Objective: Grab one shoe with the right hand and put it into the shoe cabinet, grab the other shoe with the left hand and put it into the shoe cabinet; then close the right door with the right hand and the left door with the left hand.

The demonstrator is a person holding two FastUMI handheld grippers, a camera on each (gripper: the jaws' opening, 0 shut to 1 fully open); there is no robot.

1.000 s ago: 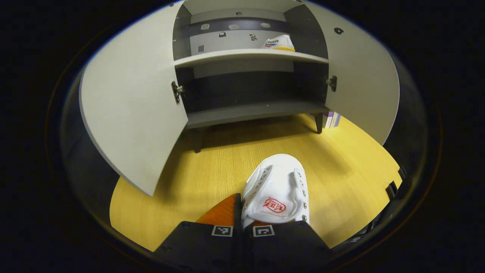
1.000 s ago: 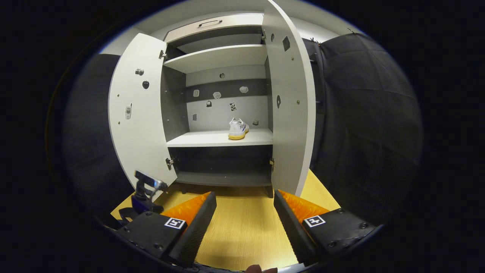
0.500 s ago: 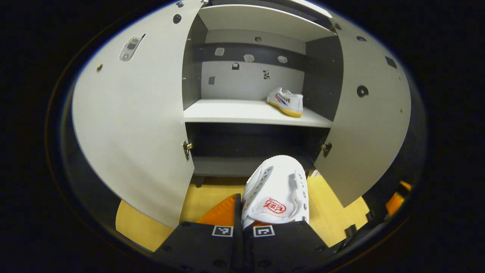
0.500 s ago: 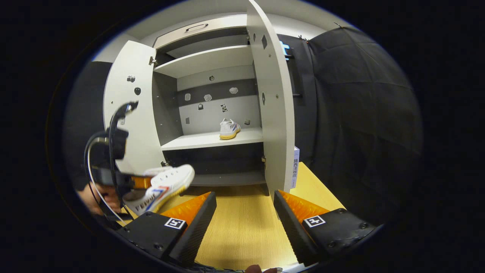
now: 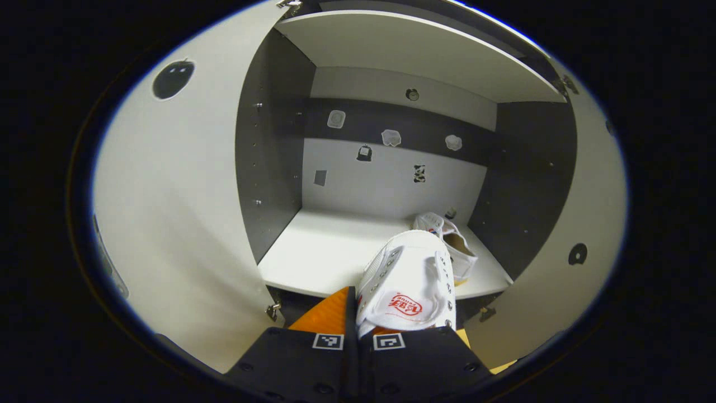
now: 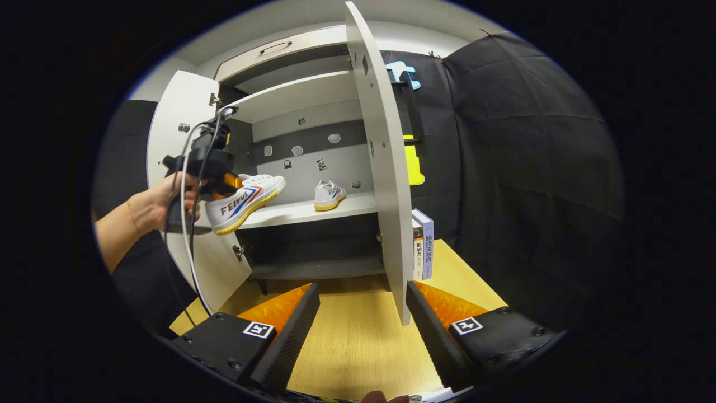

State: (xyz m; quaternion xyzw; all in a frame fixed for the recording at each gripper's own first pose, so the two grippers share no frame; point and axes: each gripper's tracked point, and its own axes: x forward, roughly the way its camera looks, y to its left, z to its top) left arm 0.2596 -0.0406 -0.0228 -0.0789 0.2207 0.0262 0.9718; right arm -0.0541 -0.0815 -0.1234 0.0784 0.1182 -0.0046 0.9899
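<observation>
Second shoe reaches the cabinet shelf

The left hand-held gripper [image 5: 358, 322], clamped on the second shoe [image 5: 407, 285], points it toe-first at the shelf [image 5: 313, 254], just left of the first shoe [image 5: 447, 246] at the shelf's right end; the right hand-held gripper [image 6: 361, 313] hangs open, empty. A second ago the shoe was over the floor.

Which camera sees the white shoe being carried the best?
The right gripper view: the held white canvas shoe with a yellow sole shows whole from the side, clamped by the left gripper. The left gripper view shows just its laced top.
</observation>
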